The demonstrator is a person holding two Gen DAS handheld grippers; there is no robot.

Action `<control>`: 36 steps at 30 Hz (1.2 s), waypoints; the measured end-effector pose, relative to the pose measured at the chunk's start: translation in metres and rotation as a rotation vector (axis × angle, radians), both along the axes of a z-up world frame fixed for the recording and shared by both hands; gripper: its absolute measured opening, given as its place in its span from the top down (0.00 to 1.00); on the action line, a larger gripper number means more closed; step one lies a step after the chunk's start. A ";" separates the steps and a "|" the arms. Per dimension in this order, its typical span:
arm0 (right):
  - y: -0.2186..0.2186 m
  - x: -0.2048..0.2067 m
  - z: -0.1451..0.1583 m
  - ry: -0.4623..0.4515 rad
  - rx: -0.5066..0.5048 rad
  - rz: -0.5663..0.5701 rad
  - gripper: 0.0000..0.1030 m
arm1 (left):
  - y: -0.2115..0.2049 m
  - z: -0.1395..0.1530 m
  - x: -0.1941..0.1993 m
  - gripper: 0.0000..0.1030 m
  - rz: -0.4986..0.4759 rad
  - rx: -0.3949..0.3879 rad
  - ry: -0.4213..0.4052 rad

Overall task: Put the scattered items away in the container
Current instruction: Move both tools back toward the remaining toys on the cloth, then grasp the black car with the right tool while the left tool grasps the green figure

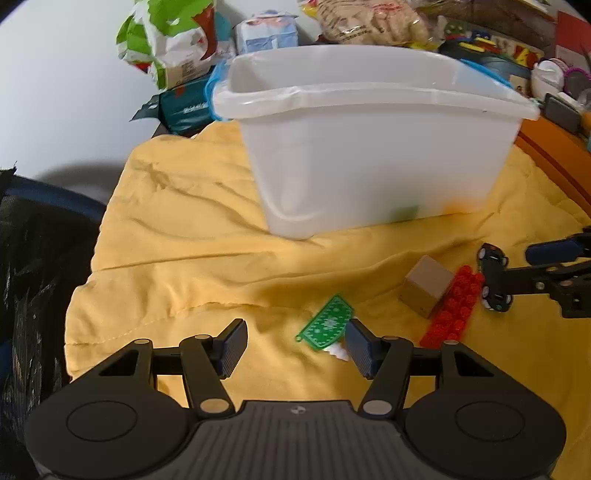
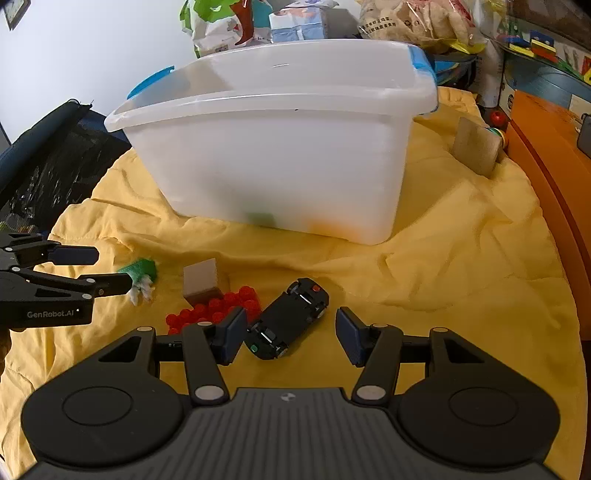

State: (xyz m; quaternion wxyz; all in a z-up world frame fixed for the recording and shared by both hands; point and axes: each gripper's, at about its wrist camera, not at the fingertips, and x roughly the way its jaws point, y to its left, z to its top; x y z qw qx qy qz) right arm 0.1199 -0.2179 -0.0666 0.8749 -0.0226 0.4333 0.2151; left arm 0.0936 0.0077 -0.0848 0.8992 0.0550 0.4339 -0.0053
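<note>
A white translucent container (image 1: 369, 155) (image 2: 277, 155) stands on a yellow cloth (image 1: 192, 229); green and orange shapes show faintly through its wall. In front of it lie a green ornament with white fringe (image 1: 327, 326) (image 2: 142, 269), a wooden cube (image 1: 426, 286) (image 2: 201, 280), a red studded brick (image 1: 454, 306) (image 2: 218, 306) and an upturned black toy car (image 2: 288, 321) (image 1: 493, 277). My left gripper (image 1: 295, 347) (image 2: 112, 269) is open, the ornament lying between its fingers by the right pad. My right gripper (image 2: 291, 339) (image 1: 513, 264) is open around the car, which sits close to the left pad.
Snack bags (image 1: 166, 40) and a tissue pack (image 2: 299, 22) crowd the space behind the container. A wooden block (image 2: 476, 147) and a red ball (image 2: 496, 118) lie at the right, beside an orange cabinet (image 2: 546, 155). A dark mesh chair (image 1: 33, 258) stands left of the cloth.
</note>
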 end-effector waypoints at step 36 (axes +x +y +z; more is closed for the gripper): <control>0.015 0.000 0.004 -0.077 -0.001 0.018 0.82 | -0.013 -0.002 0.009 0.51 -0.095 -0.031 -0.015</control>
